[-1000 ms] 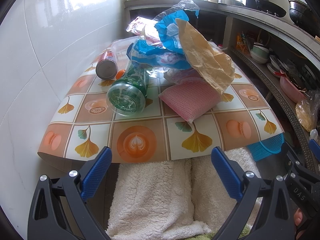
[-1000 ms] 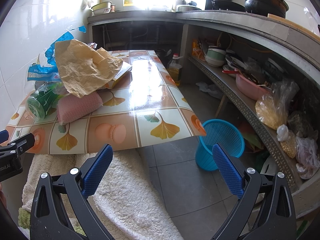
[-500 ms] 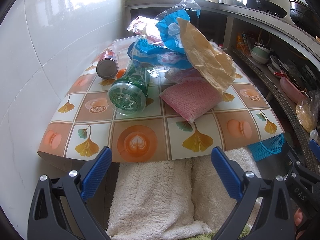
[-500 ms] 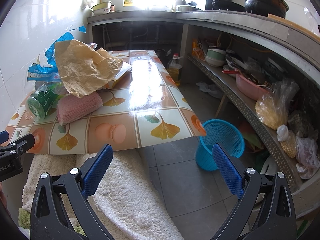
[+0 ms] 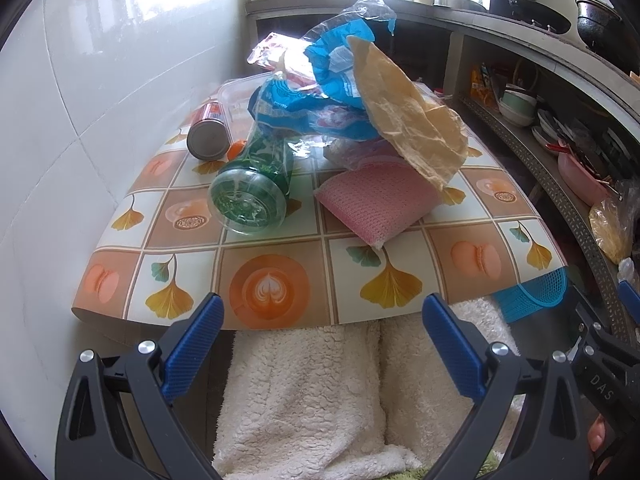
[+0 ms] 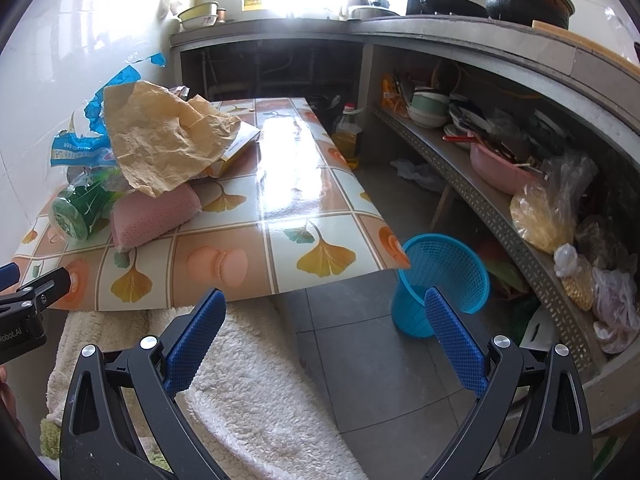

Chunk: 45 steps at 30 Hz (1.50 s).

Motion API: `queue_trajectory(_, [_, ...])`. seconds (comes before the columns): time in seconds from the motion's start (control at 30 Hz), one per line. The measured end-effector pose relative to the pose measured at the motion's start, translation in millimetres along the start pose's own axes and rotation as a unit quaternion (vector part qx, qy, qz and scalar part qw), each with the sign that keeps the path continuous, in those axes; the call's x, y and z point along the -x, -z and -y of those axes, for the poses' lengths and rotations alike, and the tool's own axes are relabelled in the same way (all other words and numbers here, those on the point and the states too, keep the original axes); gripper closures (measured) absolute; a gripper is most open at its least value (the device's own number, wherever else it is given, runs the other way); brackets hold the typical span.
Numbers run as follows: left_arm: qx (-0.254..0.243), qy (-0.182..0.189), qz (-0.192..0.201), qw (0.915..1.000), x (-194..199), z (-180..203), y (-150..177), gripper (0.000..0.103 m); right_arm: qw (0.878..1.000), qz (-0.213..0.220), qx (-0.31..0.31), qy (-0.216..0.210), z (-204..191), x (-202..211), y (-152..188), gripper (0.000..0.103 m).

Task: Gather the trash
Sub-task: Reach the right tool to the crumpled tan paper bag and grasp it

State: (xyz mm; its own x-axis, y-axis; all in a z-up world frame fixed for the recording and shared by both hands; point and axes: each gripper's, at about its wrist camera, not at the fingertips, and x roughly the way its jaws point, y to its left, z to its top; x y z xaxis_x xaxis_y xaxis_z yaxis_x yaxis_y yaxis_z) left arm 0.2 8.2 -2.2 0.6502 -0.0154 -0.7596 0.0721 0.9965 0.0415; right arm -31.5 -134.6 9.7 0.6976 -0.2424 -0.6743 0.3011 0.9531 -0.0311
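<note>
left gripper [image 5: 322,344] jaws wide apart, nothing between them. right gripper [image 6: 326,340] same: spread wide, empty. both sit off the near edge of the table [image 5: 276,280], above a fluffy white blanket [image 5: 320,400].

readable text: "das" on the right gripper body in the left view, "robot.ai" on the left gripper body in the right view. blue wrapper [image 5: 304,108] has white print, too small to read. can [image 5: 208,132] has a red label, text unreadable.

trash is heaped on the table's left side by the tiled wall: green bottle [image 5: 252,184] on its side, base toward me; can beside it, also on its side; pink sponge [image 5: 376,204] just right of the bottle; crumpled brown paper [image 6: 164,144] draped over the sponge; blue wrapper and clear plastic stacked above the bottle.

blue basket [image 6: 440,280] stands on the floor past the table's right corner, well apart from the heap. shelf on the right holds bowls, a pink basin and bags.
</note>
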Motion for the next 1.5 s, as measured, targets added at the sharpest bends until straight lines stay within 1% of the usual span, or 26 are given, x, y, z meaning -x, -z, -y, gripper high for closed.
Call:
queue_trajectory(0.1, [0.003,-0.002,-0.001,1.0000,-2,1,-3,0.006,1.000,-0.005,-0.001,-0.008,0,-2,1,0.008])
queue_trajectory(0.23, [0.014,-0.009,0.008,0.9998,-7,-4,-10,0.006,1.000,-0.002,0.000,-0.017,-2,-4,0,0.008])
queue_trajectory(0.37, [0.029,-0.014,0.019,0.9993,-14,-15,-23,0.006,0.999,-0.005,0.025,-0.028,-13,-7,0,0.008])
queue_trajectory(0.5, [0.038,-0.008,0.031,0.9988,-19,-30,-37,0.006,0.997,0.018,0.047,-0.061,-23,-8,-6,0.008])
queue_trajectory(0.57, [0.043,-0.007,0.040,0.9982,-21,-39,-43,0.006,0.995,0.043,0.048,-0.082,-24,-11,-19,0.008])
queue_trajectory(0.63, [0.057,-0.006,0.051,0.9971,-23,-49,-47,0.006,0.991,0.066,0.045,-0.109,-24,-14,-41,0.008])
queue_trajectory(0.7, [0.066,0.008,0.063,0.9958,-26,-59,-50,0.006,0.987,0.078,0.044,-0.134,-28,-19,-66,0.008])
queue_trajectory(0.77, [0.067,0.022,0.068,0.9952,-30,-67,-56,0.006,0.980,0.084,0.043,-0.173,-37,-26,-92,0.008])
queue_trajectory(0.8, [0.067,0.026,0.072,0.9949,-31,-69,-57,0.006,0.975,0.082,0.039,-0.200,-41,-32,-106,0.008])
queue_trajectory(0.9, [0.062,0.047,0.084,0.9934,-34,-73,-64,0.006,0.962,0.056,0.037,-0.264,-56,-54,-135,0.008])
queue_trajectory(1.0, [0.054,0.059,0.088,0.9929,-38,-72,-69,0.006,0.950,0.014,0.063,-0.305,-77,-82,-153,0.008])
queue_trajectory(1.13, [0.043,0.081,0.086,0.9920,-44,-68,-73,0.006,0.941,-0.020,0.111,-0.319,-99,-117,-164,0.008])
queue_trajectory(1.2, [0.038,0.091,0.088,0.9913,-46,-66,-75,0.006,0.937,-0.042,0.118,-0.325,-97,-130,-166,0.008])
queue_trajectory(1.3, [0.030,0.098,0.090,0.9906,-47,-63,-76,0.006,0.931,-0.077,0.106,-0.341,-92,-149,-168,0.008])
queue_trajectory(1.37, [0.025,0.101,0.088,0.9907,-50,-61,-78,0.006,0.925,-0.093,0.091,-0.356,-88,-157,-170,0.009])
queue_trajectory(1.43, [0.021,0.103,0.088,0.9906,-51,-61,-78,0.006,0.922,-0.097,0.083,-0.365,-86,-162,-175,0.015])
queue_trajectory(1.47, [0.020,0.103,0.088,0.9906,-52,-61,-77,0.006,0.922,-0.099,0.080,-0.367,-84,-165,-177,0.021])
queue_trajectory(1.5, [0.018,0.103,0.087,0.9906,-52,-61,-78,0.006,0.922,-0.101,0.075,-0.367,-82,-166,-178,0.030])
